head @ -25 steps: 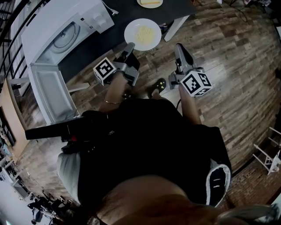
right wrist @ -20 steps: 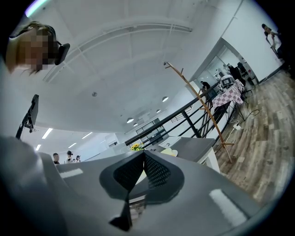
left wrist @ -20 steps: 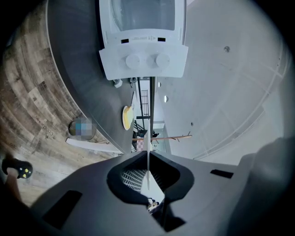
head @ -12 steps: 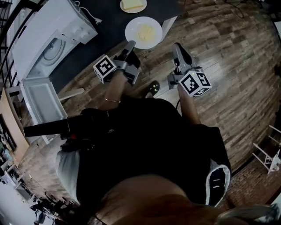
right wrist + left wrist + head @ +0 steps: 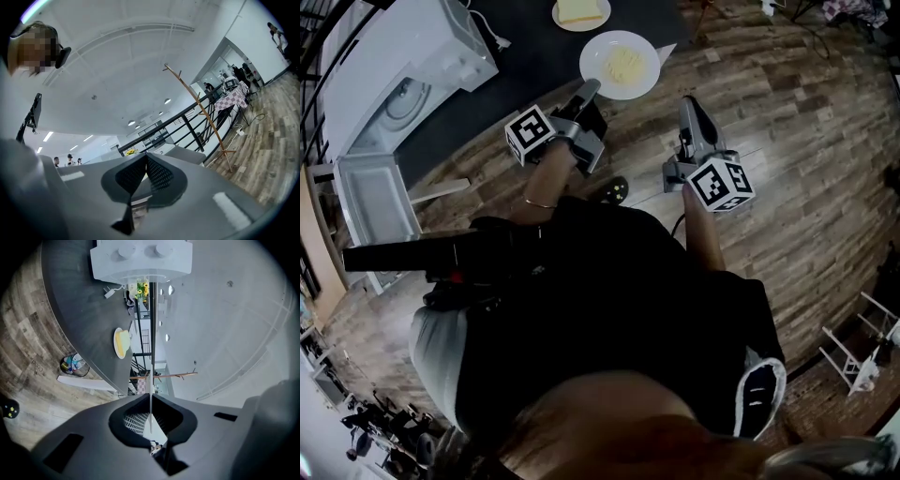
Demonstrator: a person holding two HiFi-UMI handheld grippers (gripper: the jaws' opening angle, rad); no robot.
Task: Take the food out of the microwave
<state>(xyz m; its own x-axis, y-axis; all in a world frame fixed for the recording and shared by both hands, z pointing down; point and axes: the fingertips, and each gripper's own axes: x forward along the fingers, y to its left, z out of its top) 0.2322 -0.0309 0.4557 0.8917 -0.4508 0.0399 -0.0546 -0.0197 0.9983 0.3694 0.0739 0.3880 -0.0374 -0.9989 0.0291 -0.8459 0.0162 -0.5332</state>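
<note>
While the left gripper (image 5: 590, 88) clamps the plate (image 5: 645, 52), the right gripper (image 5: 688, 103) is clenched empty

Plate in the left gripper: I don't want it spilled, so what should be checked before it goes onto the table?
1. Fingers of the left gripper clamp the rim of the plate: ok.
2. The food lies on the plate: ok.
3. Bare table beside the second plate: ok.
4. Height of the plate above the table: cannot tell.
5. The right gripper is free: ok, shut, holding nothing.
6. The microwave door is closed: not ok, it stands open.
</note>
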